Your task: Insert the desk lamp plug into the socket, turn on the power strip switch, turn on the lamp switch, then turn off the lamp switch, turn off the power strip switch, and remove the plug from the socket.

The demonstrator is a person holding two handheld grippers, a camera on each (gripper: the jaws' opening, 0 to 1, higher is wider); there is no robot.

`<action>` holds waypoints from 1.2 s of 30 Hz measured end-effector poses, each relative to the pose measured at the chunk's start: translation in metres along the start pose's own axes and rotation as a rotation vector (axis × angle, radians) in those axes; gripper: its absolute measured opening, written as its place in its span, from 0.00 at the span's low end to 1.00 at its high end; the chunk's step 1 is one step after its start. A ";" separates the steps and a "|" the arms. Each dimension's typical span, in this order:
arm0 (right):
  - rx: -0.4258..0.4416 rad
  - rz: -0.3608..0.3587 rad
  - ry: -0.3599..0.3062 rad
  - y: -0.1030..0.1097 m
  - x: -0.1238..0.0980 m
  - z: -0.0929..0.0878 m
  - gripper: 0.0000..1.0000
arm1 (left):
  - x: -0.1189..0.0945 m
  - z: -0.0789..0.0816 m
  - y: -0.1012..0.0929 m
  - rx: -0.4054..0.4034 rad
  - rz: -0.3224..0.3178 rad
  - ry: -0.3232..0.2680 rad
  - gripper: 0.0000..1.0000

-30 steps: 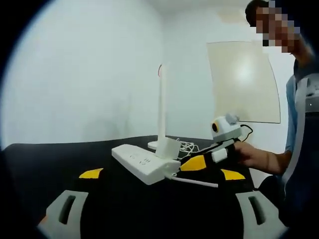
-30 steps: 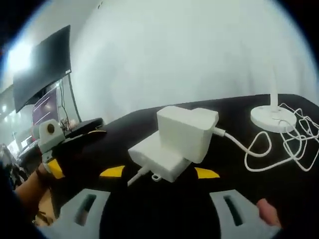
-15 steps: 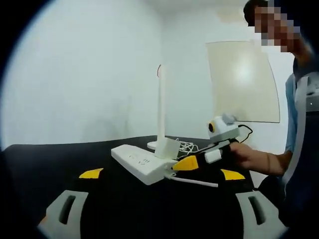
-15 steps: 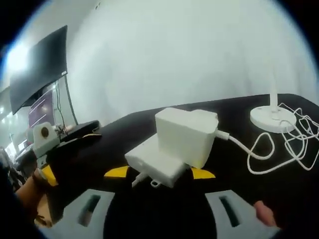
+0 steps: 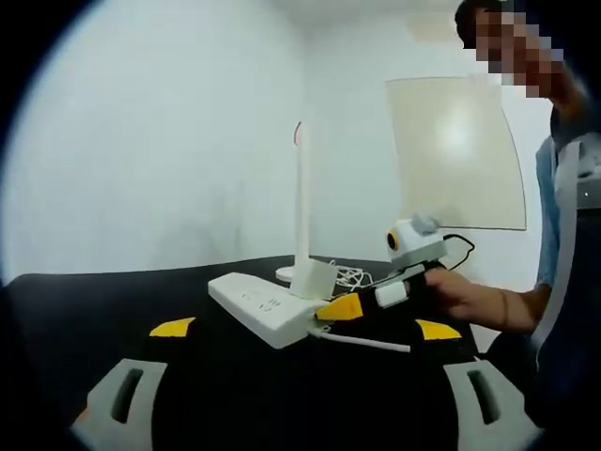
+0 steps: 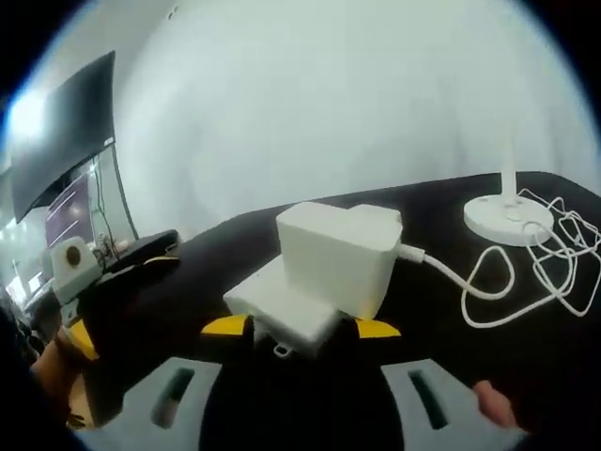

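One white power strip (image 5: 272,308) lay on the black table (image 5: 84,301), with one white plug adapter (image 6: 338,256) seated in its near end; no lettering could be read on either. One desk lamp (image 5: 301,202) stood behind the strip, its round base (image 6: 508,218) beside a loose coil of white cord (image 6: 540,277). The right gripper (image 6: 299,327) had its yellow-tipped jaws spread wide on either side of the strip's end, at or just short of it, gripping nothing. The left gripper (image 5: 302,329) sat well back from the strip, jaws wide apart and empty. A dark monitor (image 6: 56,141) stood off to one side.
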State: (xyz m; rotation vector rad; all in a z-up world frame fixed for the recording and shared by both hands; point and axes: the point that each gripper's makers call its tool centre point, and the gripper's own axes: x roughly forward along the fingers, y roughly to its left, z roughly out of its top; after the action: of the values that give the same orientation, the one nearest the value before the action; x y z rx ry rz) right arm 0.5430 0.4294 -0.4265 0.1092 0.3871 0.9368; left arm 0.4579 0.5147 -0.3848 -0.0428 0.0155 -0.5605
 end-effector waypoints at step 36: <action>-0.076 0.152 0.076 -0.005 0.004 0.000 0.34 | -0.001 -0.005 0.000 0.013 0.014 0.022 0.87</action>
State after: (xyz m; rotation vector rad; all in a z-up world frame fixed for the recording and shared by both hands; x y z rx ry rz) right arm 0.5490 0.4302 -0.4287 0.0343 0.4173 1.1069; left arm 0.4574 0.5149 -0.3896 -0.0239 0.0335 -0.5468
